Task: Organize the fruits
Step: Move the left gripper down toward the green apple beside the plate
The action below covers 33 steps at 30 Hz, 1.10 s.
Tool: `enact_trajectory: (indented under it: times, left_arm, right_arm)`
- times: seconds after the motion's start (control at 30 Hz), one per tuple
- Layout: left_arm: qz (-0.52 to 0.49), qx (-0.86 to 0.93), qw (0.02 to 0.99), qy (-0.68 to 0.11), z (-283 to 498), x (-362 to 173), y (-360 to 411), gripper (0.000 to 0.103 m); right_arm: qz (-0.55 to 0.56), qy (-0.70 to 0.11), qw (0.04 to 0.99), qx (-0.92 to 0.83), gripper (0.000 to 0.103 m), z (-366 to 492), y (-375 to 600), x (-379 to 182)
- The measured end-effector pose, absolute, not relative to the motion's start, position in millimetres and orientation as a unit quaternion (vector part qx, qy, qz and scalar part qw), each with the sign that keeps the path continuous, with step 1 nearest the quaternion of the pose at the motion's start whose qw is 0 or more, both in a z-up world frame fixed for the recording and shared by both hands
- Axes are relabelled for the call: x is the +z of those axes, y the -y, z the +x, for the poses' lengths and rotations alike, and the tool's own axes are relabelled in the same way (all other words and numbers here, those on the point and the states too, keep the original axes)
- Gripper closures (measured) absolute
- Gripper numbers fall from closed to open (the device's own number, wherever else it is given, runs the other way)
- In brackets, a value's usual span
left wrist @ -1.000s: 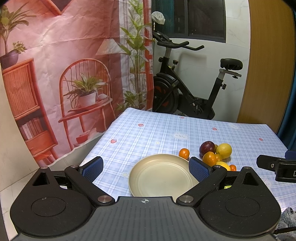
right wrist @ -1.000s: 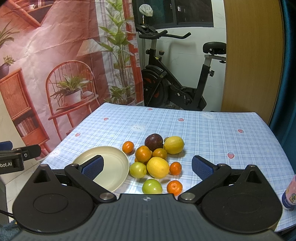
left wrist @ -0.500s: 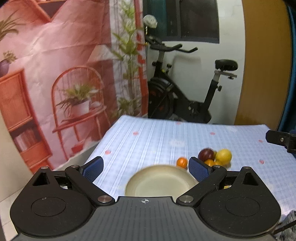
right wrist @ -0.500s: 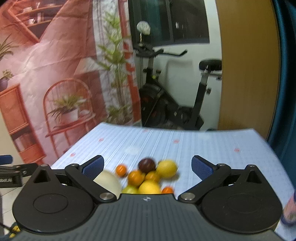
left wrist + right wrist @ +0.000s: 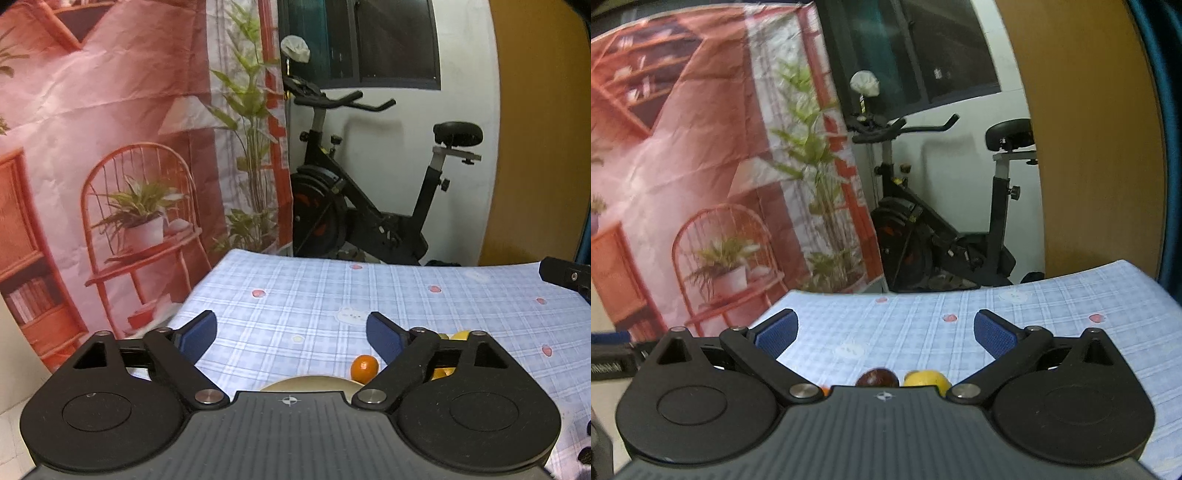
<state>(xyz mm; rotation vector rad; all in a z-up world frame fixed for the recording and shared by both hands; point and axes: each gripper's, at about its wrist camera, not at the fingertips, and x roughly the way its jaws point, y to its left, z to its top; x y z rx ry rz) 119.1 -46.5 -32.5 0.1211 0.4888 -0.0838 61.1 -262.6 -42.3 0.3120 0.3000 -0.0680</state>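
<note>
In the left wrist view my left gripper [image 5: 291,334] is open and empty, above the near part of the table. Only the far rim of the beige plate [image 5: 310,383] shows over the gripper body, with a small orange [image 5: 364,367] beside it and a yellow fruit [image 5: 460,335] behind the right finger. In the right wrist view my right gripper [image 5: 884,334] is open and empty. A dark purple fruit [image 5: 877,377] and a lemon [image 5: 925,379] peek over its body; the other fruits are hidden.
The table has a blue checked cloth [image 5: 332,295]. An exercise bike [image 5: 362,206] stands beyond its far edge, a printed backdrop [image 5: 110,147] hangs at the left, a wooden door [image 5: 1089,147] at the right. The right gripper's side [image 5: 565,275] shows at the left view's right edge.
Both grippers have tilted up and lifted, so the plate and the fruit pile have slid down almost out of both views. Both grippers stay open.
</note>
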Motion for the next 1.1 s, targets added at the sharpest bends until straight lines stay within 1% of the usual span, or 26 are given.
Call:
enact_trajectory:
  times: [0.27, 0.43, 0.53, 0.73, 0.9, 1.1]
  left_arm:
    - [0.039, -0.092, 0.966, -0.239, 136, -61, 65, 0.016]
    - [0.039, -0.095, 0.961, -0.257, 141, -83, 75, 0.018]
    - [0.032, -0.104, 0.958, -0.264, 141, -92, 79, 0.022]
    - [0.006, -0.146, 0.949, -0.279, 137, -103, 84, 0.022]
    - [0.01, -0.125, 0.949, -0.288, 135, -108, 82, 0.022]
    - [0.016, -0.124, 0.941, -0.314, 134, -111, 79, 0.022]
  right_arm:
    - [0.177, -0.135, 0.973, -0.059, 0.0, 61, 278, -75]
    - [0.181, -0.168, 0.967, -0.069, 0.0, 58, 289, -96]
    - [0.164, -0.18, 0.967, -0.079, 0.0, 55, 290, -106]
    - [0.128, -0.201, 0.969, -0.058, 0.001, 44, 284, -124]
    - [0.123, -0.214, 0.968, -0.046, 0.001, 33, 285, -139]
    - [0.113, -0.218, 0.969, -0.024, 0.001, 33, 281, -139]
